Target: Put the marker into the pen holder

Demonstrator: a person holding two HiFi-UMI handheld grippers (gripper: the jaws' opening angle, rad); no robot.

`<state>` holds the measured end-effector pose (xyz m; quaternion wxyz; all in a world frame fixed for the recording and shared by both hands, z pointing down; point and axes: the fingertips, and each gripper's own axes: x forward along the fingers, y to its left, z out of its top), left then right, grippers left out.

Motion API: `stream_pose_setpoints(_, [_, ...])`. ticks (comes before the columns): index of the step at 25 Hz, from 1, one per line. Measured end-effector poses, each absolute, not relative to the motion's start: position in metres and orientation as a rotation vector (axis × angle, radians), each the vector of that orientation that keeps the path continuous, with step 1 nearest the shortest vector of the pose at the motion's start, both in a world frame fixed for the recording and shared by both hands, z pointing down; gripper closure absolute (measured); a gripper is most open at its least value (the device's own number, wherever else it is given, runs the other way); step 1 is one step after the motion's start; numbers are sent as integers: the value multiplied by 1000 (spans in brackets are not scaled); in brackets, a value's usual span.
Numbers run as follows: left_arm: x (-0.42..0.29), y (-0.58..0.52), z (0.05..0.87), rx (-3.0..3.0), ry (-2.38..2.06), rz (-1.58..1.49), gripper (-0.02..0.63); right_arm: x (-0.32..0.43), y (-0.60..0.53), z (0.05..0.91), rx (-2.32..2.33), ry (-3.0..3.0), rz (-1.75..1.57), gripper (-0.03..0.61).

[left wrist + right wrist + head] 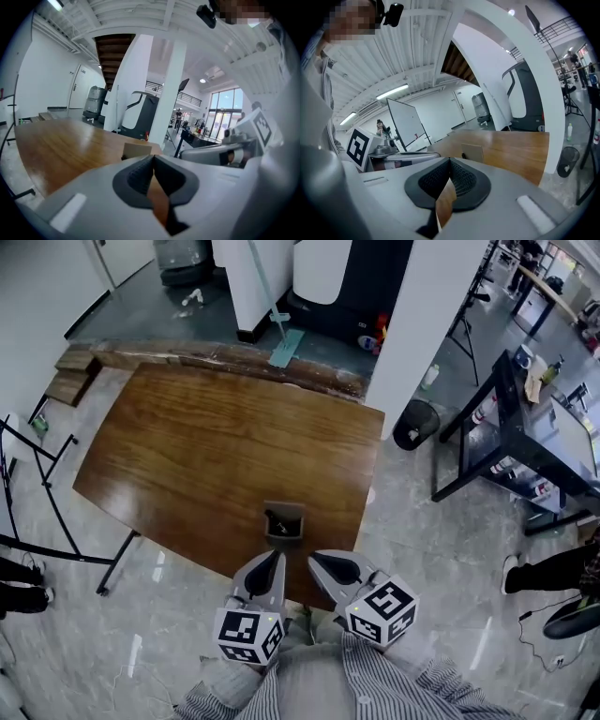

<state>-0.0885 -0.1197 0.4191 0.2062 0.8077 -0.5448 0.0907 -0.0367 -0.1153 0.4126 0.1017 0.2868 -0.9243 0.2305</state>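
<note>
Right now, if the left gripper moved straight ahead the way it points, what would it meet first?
Probably the pen holder, standing on the table just beyond the left gripper's shut jaws, though depth is unclear.

The pen holder (284, 522) stands on the table (206, 437), just beyond left tongs (277, 557) and right tongs (315, 561)

The grey left gripper (153, 161) fills the bottom of the picture. Its two jaws are pressed together. Its dark bumpy pads (139, 176) touch each other, with nothing between them. Just past the tips stands a small tan square box, the pen holder (137, 150). It sits on a shiny brown wooden table (56, 145). The grey right gripper (197, 151) is close by on the right, and its black-and-white marker cube (260, 129) shows behind it. Far off are a tall white pillar (172, 93) and big bright windows (225, 112).
</note>
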Motion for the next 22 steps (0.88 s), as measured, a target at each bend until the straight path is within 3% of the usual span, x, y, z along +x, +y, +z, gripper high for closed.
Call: stream_pose_setpoints(22, [-81,-79,417,2279,-1401,213,606,-43,-78,415,839,-2663,543,578])
